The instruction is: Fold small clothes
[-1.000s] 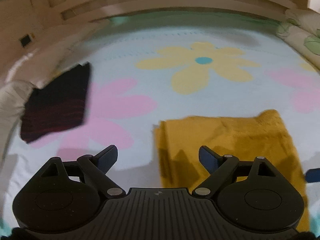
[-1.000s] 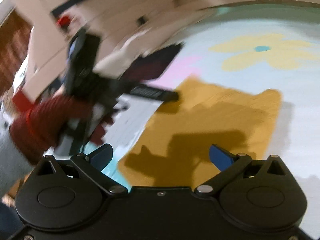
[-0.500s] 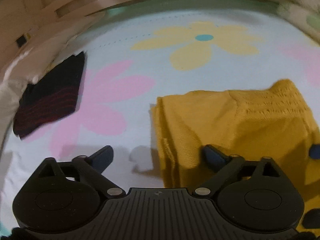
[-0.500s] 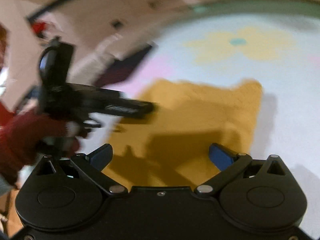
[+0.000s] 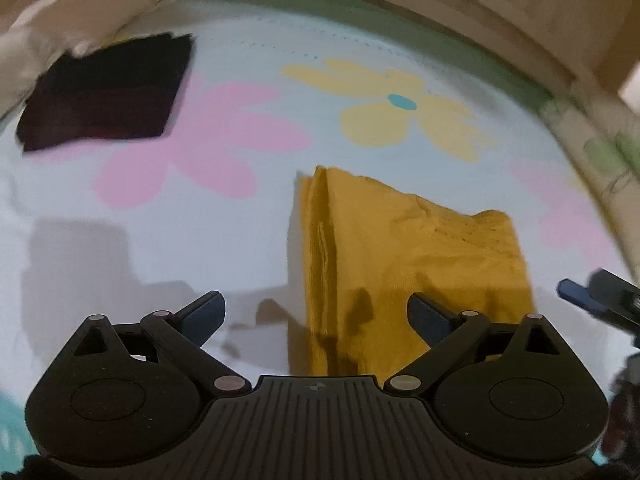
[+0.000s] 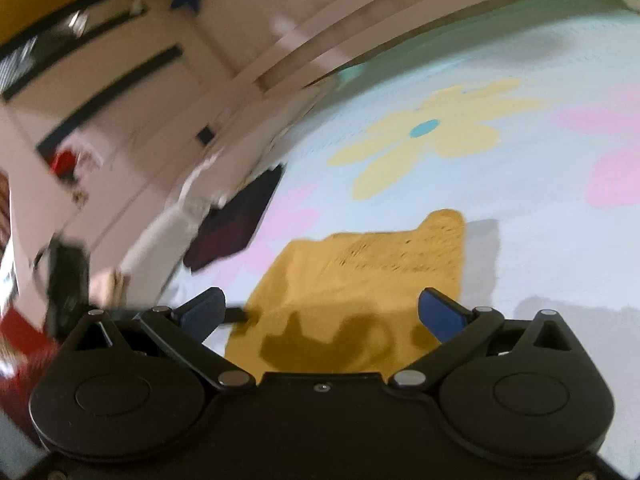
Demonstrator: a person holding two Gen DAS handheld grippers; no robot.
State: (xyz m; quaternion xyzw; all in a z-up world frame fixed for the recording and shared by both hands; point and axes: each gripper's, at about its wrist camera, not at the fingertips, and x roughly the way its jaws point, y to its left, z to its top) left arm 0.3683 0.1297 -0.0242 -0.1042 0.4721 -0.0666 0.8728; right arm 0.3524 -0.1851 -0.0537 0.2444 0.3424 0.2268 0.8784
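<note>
Mustard folded garment (image 5: 404, 256) on flowered sheet (image 5: 248, 216), dark folded cloth (image 5: 108, 92) apart, both hand-held grippers (image 5: 316, 314) (image 6: 322, 314) gaping, empty

A pale blue sheet (image 5: 248, 240) printed with pink and yellow flowers (image 5: 394, 110), against wooden slats (image 6: 320, 40).

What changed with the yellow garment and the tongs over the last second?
The yellow garment has not visibly moved, and in the left wrist view its stacked folded edge now faces the camera. The left tongs came in closer over its near corner, and the right tongs also drew nearer. Both stayed open and hold nothing. The dark folded garment stayed put on the flowered sheet.
</note>
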